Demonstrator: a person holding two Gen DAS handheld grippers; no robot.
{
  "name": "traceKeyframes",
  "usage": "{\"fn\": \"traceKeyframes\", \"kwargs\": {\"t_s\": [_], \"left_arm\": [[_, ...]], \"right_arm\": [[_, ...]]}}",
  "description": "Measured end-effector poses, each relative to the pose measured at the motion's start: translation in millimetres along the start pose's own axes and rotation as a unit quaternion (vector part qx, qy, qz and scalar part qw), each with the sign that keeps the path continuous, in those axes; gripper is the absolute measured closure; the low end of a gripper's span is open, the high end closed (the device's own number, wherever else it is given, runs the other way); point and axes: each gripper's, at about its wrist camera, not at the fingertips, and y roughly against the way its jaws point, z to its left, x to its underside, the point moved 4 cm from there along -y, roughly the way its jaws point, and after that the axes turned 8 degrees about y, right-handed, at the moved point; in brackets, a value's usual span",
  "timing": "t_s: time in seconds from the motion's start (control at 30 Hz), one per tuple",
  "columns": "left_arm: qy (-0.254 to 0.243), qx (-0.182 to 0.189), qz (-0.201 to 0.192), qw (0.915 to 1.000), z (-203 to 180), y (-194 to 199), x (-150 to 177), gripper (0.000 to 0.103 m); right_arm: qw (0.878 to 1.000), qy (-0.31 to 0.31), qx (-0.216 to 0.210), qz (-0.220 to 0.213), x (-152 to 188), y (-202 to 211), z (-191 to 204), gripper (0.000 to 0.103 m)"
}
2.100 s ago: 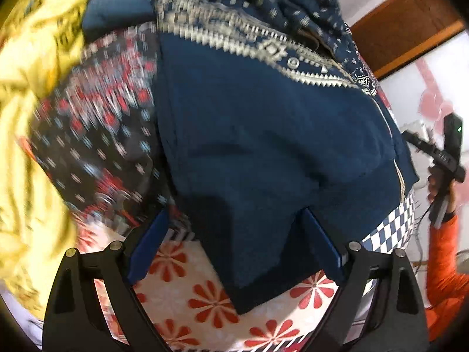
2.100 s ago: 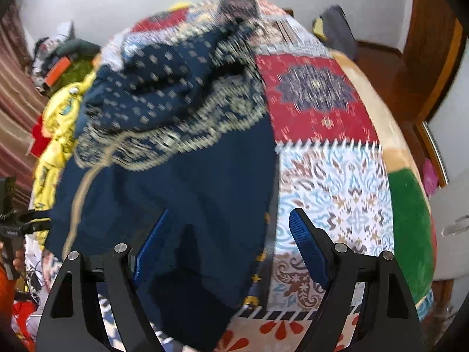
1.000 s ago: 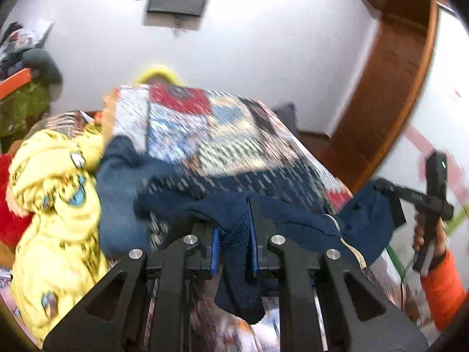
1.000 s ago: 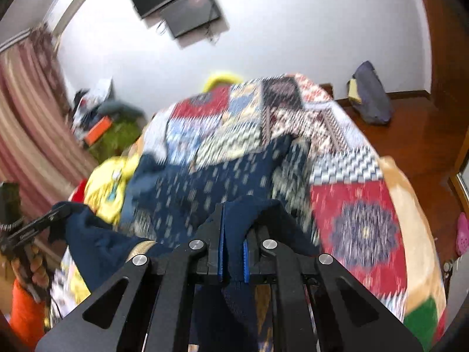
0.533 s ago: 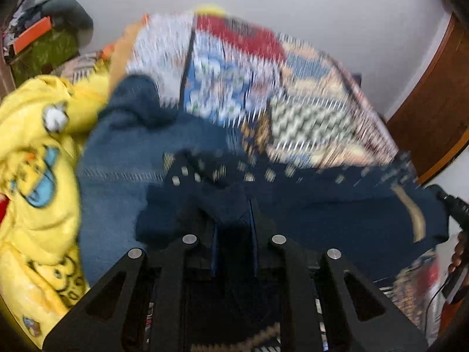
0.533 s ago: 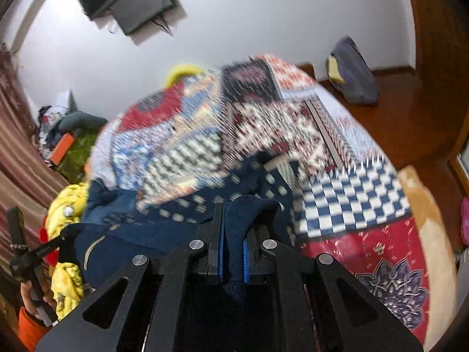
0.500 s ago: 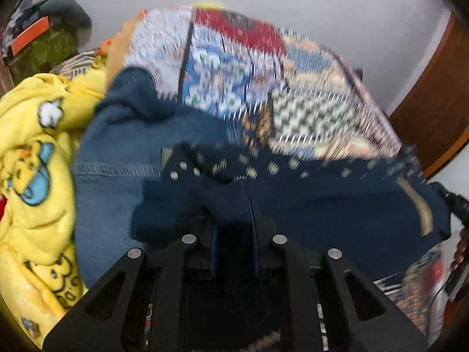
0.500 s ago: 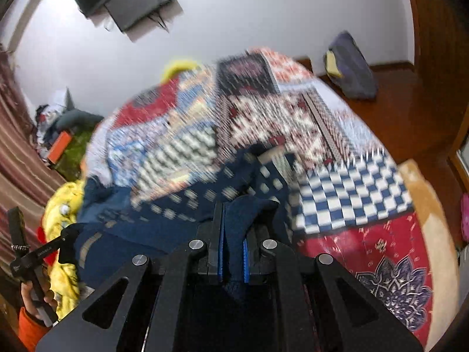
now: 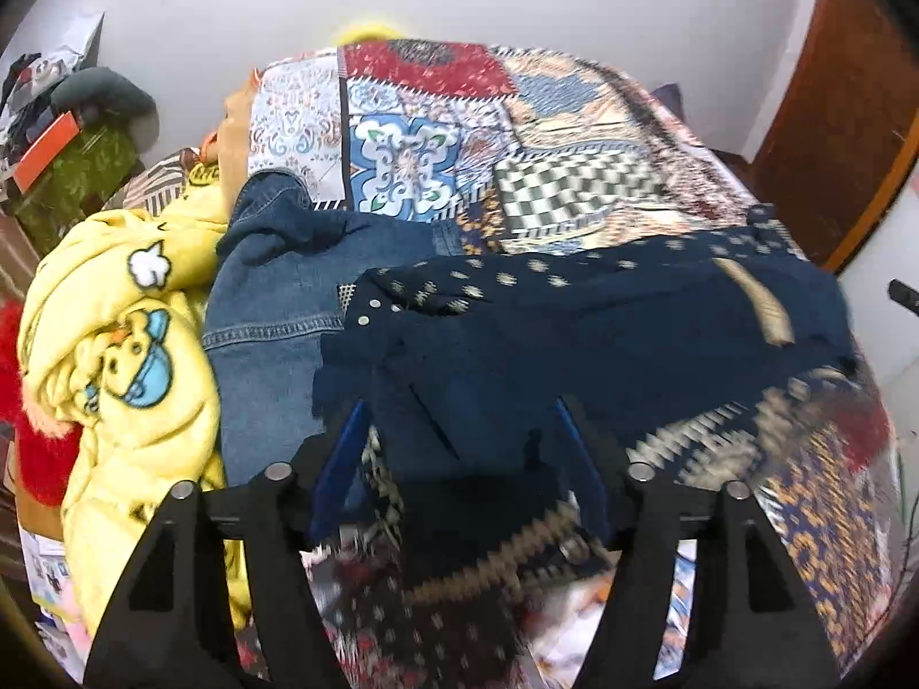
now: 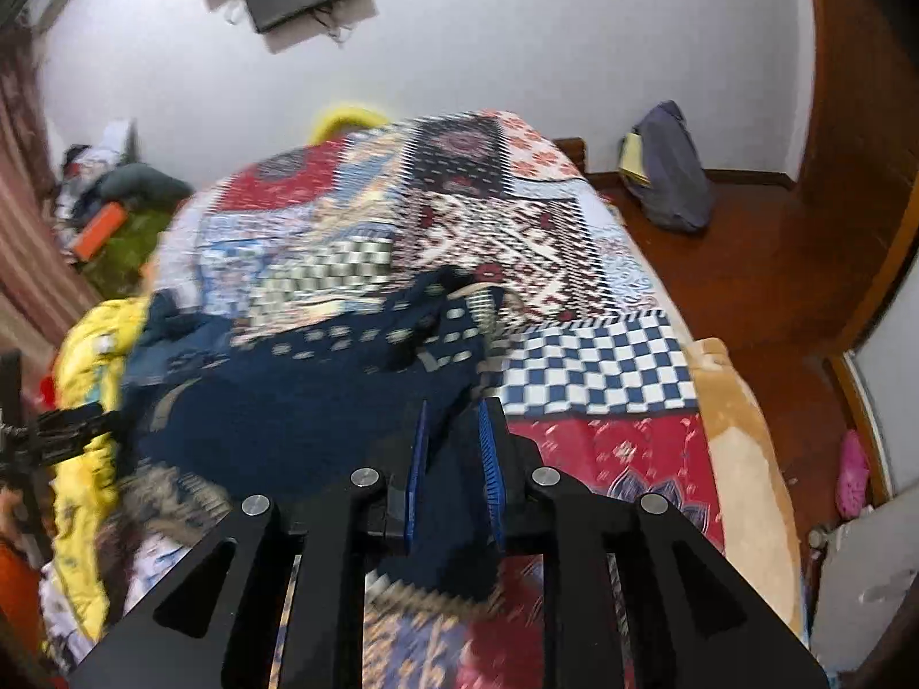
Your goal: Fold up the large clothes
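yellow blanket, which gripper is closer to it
Left. The left gripper is just beside the yellow blanket; the right gripper is at the navy garment's far side.

- The left black two-finger gripper with blue pads [image 9: 459, 448] points forward and down; its jaws stand wide apart, with navy cloth lying loose between them.
- In the right wrist view, that left gripper [image 10: 63, 430] shows at the left edge, reaching in sideways.
- The right black two-finger gripper with blue pads [image 10: 454, 459] has its jaws parted by a narrow gap, with navy cloth between the pads [image 10: 414, 471]; whether they pinch it is unclear.
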Motion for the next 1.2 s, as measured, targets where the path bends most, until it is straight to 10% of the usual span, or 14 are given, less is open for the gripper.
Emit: {"fn": "traceKeyframes", "kwargs": {"t_s": [0.3, 0.8, 1.2], "left_arm": [[-0.018, 0.035, 0.007, 0.9992, -26, 25, 36, 0.032], [0.057, 0.017, 0.038, 0.9975, -30, -70, 33, 0.032], [0.043, -0.016, -0.048, 0.9978, -32, -72, -63, 0.032]], "right_arm": [[0.999, 0.015, -0.039, 0.023, 30, 4, 35, 0.087], [0.992, 0.052, -0.05, 0.1, 55, -92, 72, 0.086], [0.999, 0.052, 0.003, 0.016, -40, -116, 53, 0.086]]}}
